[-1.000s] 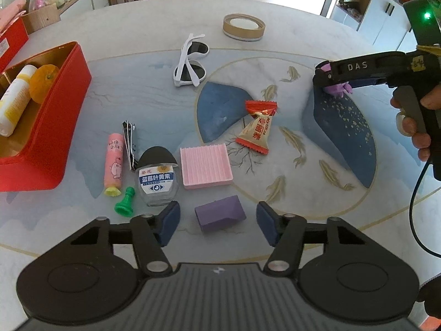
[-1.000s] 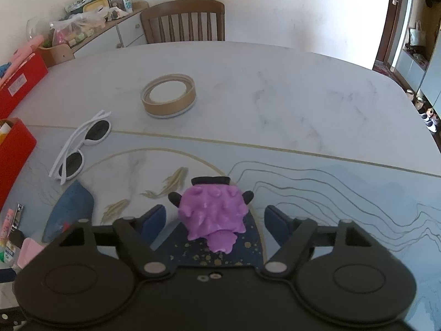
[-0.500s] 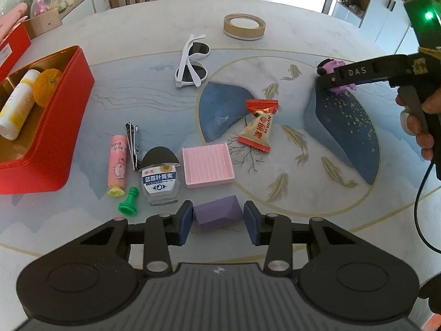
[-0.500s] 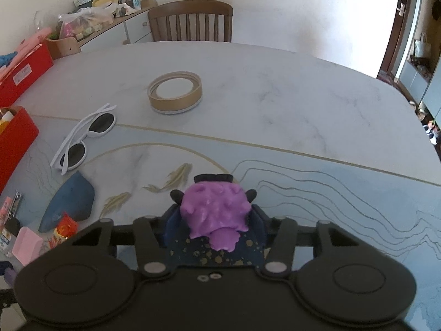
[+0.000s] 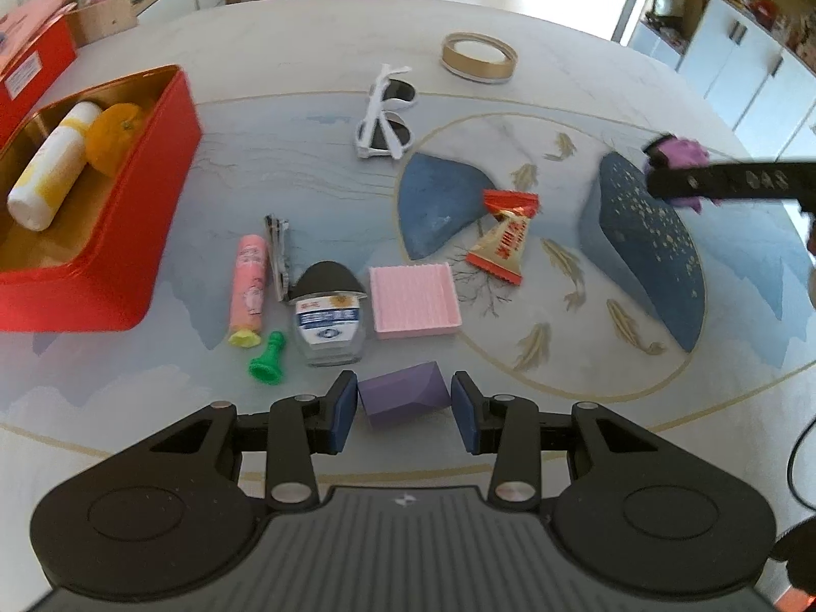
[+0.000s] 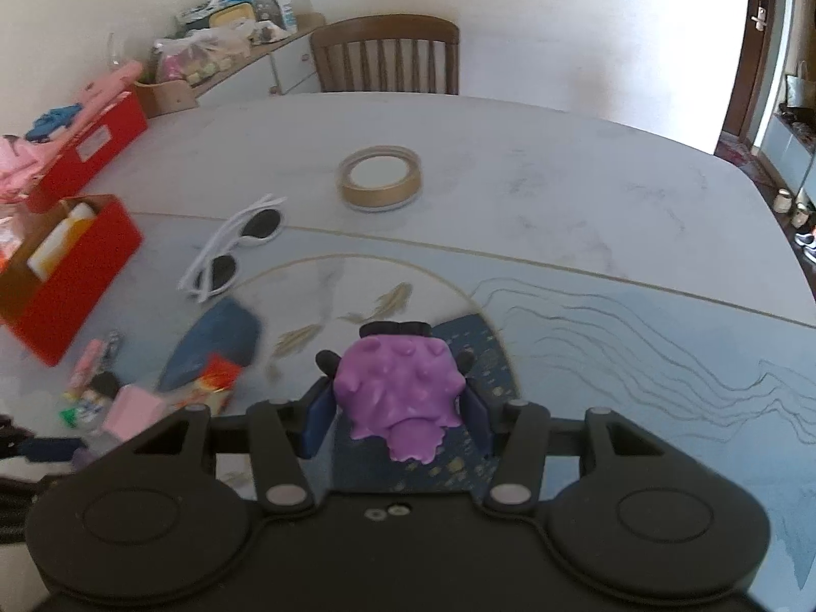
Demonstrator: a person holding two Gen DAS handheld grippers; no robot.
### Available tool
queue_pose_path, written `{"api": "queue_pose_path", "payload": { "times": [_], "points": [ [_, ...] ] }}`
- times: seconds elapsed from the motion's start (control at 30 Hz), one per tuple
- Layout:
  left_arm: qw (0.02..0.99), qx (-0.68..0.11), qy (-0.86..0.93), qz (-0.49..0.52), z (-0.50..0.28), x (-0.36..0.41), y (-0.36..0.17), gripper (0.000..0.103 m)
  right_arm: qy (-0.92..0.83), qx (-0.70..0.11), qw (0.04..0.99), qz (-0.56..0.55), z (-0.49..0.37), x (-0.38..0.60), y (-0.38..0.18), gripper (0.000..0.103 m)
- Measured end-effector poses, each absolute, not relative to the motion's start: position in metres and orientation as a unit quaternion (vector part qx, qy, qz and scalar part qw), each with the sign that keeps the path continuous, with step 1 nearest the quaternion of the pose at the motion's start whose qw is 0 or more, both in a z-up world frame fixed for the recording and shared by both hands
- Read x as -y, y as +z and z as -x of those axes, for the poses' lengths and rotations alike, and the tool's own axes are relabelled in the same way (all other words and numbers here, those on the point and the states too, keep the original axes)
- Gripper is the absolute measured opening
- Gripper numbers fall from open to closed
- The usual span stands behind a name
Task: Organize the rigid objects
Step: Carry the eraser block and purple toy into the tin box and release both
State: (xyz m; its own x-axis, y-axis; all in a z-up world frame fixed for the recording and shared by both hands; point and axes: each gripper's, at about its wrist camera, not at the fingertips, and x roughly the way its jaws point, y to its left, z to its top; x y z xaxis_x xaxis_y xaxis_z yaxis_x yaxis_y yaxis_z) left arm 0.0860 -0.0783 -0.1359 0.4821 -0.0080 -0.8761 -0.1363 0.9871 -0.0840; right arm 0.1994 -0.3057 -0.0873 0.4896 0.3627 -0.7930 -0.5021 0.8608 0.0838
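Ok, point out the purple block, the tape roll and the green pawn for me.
purple block [image 5: 403, 393], left wrist view, on its top face.
tape roll [image 6: 379, 184], right wrist view, on its near outer wall.
green pawn [image 5: 267, 360], left wrist view, on its body.

Left gripper [image 5: 403, 410] body: your black plastic housing, ribbed grey panel in the middle, a round recessed disc on each side.
Left gripper fingers [image 5: 340, 410]: black angular links, dark blue pads, silver round screws at the pivots.
Right gripper [image 6: 398, 415] body: your matching black housing with two round discs and two small lenses at the centre.
Right gripper markings: white letters along its black side bar in the left wrist view, blurred.
Cable: thin black loop at your right edge.
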Motion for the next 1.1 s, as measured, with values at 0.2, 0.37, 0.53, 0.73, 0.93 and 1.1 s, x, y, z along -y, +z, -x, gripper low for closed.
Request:
{"api": "queue_pose_path", "payload": {
  "times": [0.2, 0.37, 0.53, 0.73, 0.93, 1.1],
  "points": [
    [0.864, -0.493, 0.048, 0.091, -0.075, 0.064, -0.121, 0.04, 0.278, -0.428, 0.855, 0.084, -0.176, 0.294, -0.069, 0.052],
    [0.873, -0.472, 0.051, 0.11, -0.068, 0.049, -0.1, 0.04, 0.297, -0.419, 0.853, 0.088, -0.159, 0.281, -0.051, 0.052],
    [0.881, -0.453, 0.061, 0.12, -0.062, 0.029, -0.081, 0.04, 0.316, -0.409, 0.851, 0.09, -0.145, 0.265, -0.035, 0.052],
    [0.889, -0.434, 0.067, 0.13, -0.058, -0.004, -0.065, 0.04, 0.332, -0.398, 0.85, 0.091, -0.132, 0.239, -0.018, 0.052],
    [0.894, -0.424, 0.073, 0.13, -0.057, -0.044, -0.055, 0.04, 0.338, -0.393, 0.85, 0.096, -0.123, 0.202, -0.012, 0.052],
    [0.892, -0.426, 0.074, 0.132, -0.059, -0.078, -0.054, 0.04, 0.35, -0.382, 0.848, 0.105, -0.115, 0.162, -0.007, 0.052]
  ]
}}
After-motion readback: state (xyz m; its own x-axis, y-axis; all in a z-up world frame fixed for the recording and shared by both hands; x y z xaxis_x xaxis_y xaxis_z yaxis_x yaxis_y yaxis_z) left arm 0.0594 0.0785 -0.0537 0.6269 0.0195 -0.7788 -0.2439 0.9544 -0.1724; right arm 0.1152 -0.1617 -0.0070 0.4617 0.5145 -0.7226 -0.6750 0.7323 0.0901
